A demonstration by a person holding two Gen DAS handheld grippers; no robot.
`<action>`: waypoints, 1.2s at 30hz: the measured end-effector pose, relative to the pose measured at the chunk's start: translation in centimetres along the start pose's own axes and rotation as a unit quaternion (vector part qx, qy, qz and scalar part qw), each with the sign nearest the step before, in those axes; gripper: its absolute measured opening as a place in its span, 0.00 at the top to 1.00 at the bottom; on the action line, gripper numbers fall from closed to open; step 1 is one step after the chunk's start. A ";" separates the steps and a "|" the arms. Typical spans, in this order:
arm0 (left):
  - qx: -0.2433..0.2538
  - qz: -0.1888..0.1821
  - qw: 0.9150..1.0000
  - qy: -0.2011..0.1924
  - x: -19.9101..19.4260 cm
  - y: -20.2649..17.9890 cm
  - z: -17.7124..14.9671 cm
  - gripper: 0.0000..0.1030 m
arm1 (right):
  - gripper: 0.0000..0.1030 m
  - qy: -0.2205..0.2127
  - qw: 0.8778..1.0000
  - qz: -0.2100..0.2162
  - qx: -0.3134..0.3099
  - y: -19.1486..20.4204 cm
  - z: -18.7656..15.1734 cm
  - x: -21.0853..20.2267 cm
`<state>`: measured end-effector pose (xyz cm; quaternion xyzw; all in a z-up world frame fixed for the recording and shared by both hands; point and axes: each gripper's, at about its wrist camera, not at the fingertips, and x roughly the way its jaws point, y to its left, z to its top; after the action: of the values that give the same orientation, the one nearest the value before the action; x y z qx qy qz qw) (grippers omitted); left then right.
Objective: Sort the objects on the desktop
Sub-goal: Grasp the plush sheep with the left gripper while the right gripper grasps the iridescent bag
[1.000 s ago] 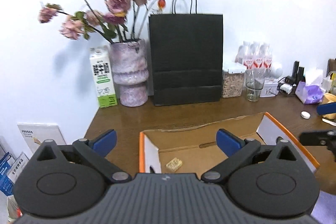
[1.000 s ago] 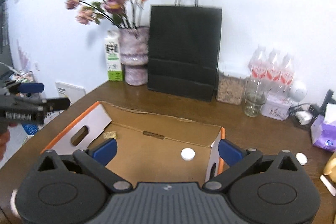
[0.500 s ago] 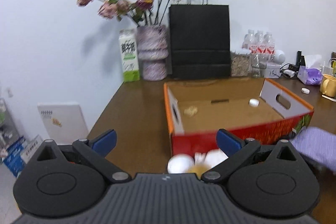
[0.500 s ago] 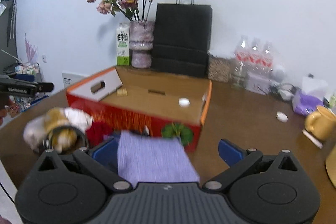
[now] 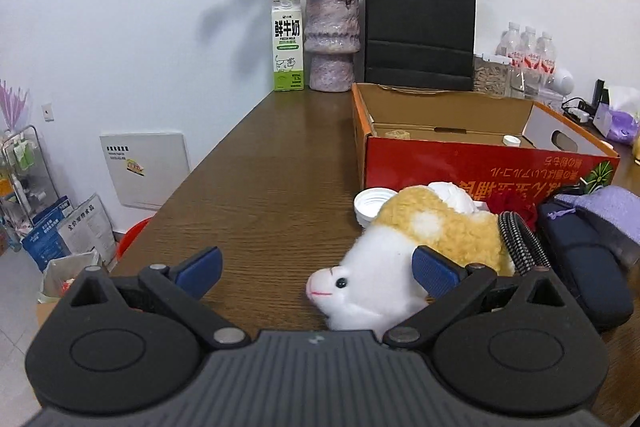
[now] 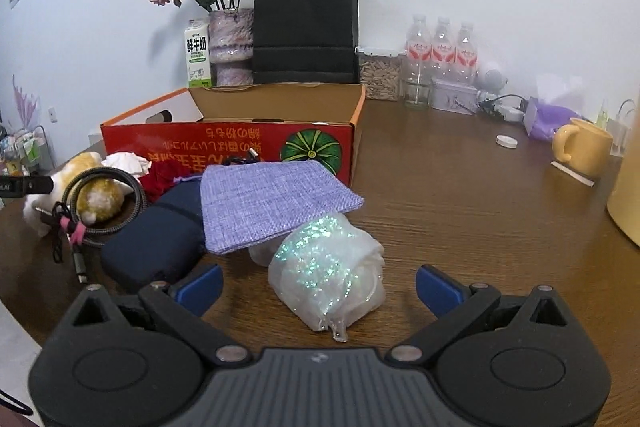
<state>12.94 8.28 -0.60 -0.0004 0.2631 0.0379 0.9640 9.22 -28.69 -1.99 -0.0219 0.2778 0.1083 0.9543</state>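
clutter in front of the red cardboard box [image 6: 224,143] overlaps so much that several things show only in part. in the right wrist view the dark blue pouch [image 6: 156,231] is half buried under the lilac cloth bag [image 6: 268,203], and a red fabric thing [image 6: 164,175] behind them is too covered to identify. something pale under the lilac bag's near edge cannot be made out. the plush toy [image 5: 404,251] in the left wrist view is cut off below by the gripper body, and the braided cable [image 5: 520,239] crosses its back. inside the box only a small white cap [image 5: 512,140] and a tan lump [image 5: 397,134] peek over the front wall.

the left gripper [image 5: 318,269] has its blue pads spread wide and grips nothing; the plush toy's white head lies between the fingers toward the right pad, which overlaps the toy's body in the picture, though actual contact cannot be told. a white lid [image 5: 374,205] sits ahead of this claw, just in front of the box.

the right gripper [image 6: 318,285] is equally wide apart and empty. the glittery clear bag [image 6: 328,267] lies between its fingers, touching neither pad, with the lilac bag straight ahead and resting on the glittery bag's far edge. the pouch sits just ahead of the left pad. a yellow mug [image 6: 582,147] stands well off to the right on the wooden table [image 6: 460,195], and another small white lid [image 6: 506,141] lies ahead and right of the claw.
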 end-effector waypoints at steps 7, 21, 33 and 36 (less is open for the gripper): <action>0.034 -0.032 0.999 0.008 0.7 -1.4 -0.2 0.00 | 0.00 0.006 1.000 0.000 -0.004 0.3 0.1 0.5; 0.062 -0.077 0.995 0.021 2.3 -1.6 -0.7 0.10 | 0.02 0.014 1.000 0.000 0.000 0.3 0.1 2.0; 0.069 -0.067 0.995 0.022 1.8 -1.8 -1.5 0.38 | 0.29 0.010 1.000 0.013 0.003 0.5 -0.2 1.4; 0.068 -0.060 0.996 0.016 1.3 -1.8 -1.6 0.39 | 0.48 0.013 1.000 0.016 0.007 0.3 -0.4 1.2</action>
<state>13.39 6.52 -2.67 0.0490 0.2796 -0.0379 0.9581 9.93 -28.17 -2.95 -0.0118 0.2908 0.1213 0.9490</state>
